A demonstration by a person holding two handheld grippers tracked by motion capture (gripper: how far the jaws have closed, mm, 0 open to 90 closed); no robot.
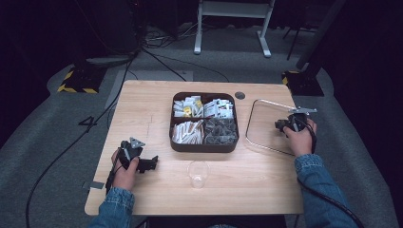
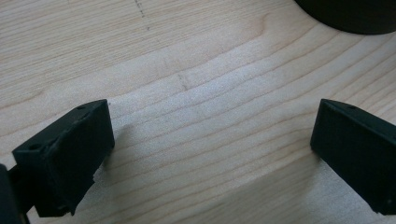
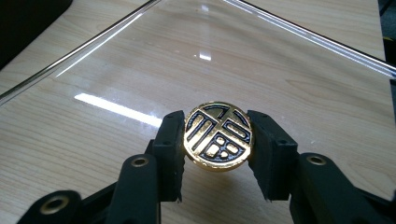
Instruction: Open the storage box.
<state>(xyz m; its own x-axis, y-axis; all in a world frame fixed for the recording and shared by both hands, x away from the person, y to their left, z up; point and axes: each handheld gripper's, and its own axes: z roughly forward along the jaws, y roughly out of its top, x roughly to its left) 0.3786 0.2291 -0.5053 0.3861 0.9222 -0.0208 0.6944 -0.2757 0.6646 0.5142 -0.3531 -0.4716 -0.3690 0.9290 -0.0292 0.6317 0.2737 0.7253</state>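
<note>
The right gripper (image 3: 218,137) has its jaws closed partway on a round gold and black coin (image 3: 218,136). One jaw presses each side of the coin's rim, and its face, with raised gold bars and dots on black, is turned up toward the camera on the gripper. The coin sits between the jaw tips, above the floor of a clear tray (image 3: 140,60), and whether it touches that floor cannot be told. The tray's bright rim runs past the jaws on both sides and ahead of them. In the high view the right gripper (image 1: 291,124) is held over the near right part of the tray (image 1: 259,114), which lies on the bench (image 1: 142,104).

The left gripper (image 2: 212,149) has its jaws wide apart with nothing between them, bare wood showing in the gap. They are close over the bench, and a dark curved edge of the box (image 2: 350,16) lies ahead of the far jaw. In the high view the left gripper (image 1: 147,164) points toward a clear cup (image 1: 197,173), which stands apart from its jaws. Beyond the cup is the dark box (image 1: 203,145) with four compartments holding packets and sticks, between the two grippers.
</note>
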